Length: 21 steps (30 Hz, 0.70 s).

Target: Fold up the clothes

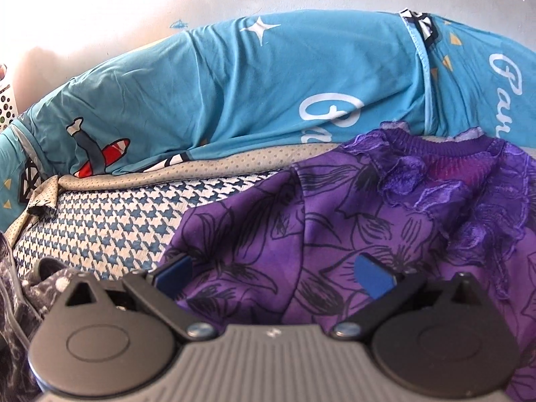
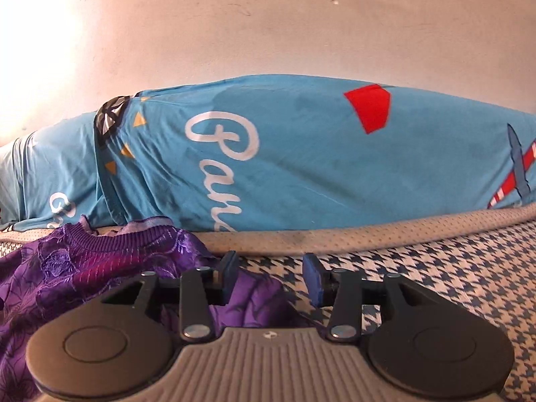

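A purple top with black flower outlines, lace and a ribbed collar [image 1: 368, 207] lies crumpled on the blue-and-white houndstooth mat [image 1: 110, 224]. My left gripper [image 1: 274, 273] is open wide just over the top's lower part, with purple cloth showing between its blue pads [image 1: 375, 278]. In the right wrist view the same top [image 2: 83, 268] fills the lower left, collar toward the pillows. My right gripper [image 2: 271, 278] is open at the top's right edge. Its left pad is over purple cloth and its right pad [image 2: 313, 279] is over the mat [image 2: 452, 284].
Blue printed pillows with white lettering [image 1: 234, 93] [image 2: 301, 167] lie along the wall behind the mat, edged by a grey dotted border [image 2: 368, 231]. A dark patterned garment [image 1: 20, 301] lies at the lower left. A white perforated basket [image 1: 6, 100] shows at the far left.
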{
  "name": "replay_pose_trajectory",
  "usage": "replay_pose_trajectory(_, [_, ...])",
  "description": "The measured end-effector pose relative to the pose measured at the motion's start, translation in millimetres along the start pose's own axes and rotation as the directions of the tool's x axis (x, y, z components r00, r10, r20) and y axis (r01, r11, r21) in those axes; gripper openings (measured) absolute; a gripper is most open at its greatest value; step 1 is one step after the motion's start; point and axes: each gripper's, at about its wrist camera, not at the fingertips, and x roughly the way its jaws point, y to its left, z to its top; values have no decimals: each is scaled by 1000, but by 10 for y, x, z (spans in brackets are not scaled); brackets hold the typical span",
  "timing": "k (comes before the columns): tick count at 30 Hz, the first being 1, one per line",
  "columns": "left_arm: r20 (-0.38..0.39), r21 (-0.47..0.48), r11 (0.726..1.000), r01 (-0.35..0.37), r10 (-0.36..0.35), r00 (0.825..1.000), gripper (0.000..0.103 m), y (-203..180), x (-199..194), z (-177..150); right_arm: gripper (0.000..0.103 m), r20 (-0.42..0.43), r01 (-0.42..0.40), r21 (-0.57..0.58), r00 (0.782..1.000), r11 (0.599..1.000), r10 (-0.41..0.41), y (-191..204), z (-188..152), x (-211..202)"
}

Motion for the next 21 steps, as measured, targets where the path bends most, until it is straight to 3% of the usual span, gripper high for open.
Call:
replay_pose_trajectory(2, [9,-1,1000,16,-16,1000,103,-51,-69,-14,58,3,-5,47,1000,999,5,-133,-75,-44])
replay_pose_trajectory(5, [16,27,999,19,-20,1000,103,-140,-135,-56,59,-31,-3,87,999,996,5,-277,-186,34])
replay_pose_trajectory(12, [4,57,998,16,-17,1000,103,-222,-109,-74,59,-30,-53,50,998,997,55,-182,-241,127])
replay_pose_trajectory(18, [-1,76,997,23,-23,1000,103,-287,-73,-71,59,-54,-48,8,997,999,48,-18,-279,309])
replay_pose_trajectory(20, [-6,82,996,24,-23,1000,103,-305,-55,-73,50,-74,-49,10,996,999,50,5,-292,378])
replay_pose_trajectory(21, [-10,86,996,24,-23,1000,103,-312,-43,-77,30,-83,-47,7,995,999,47,18,-297,409])
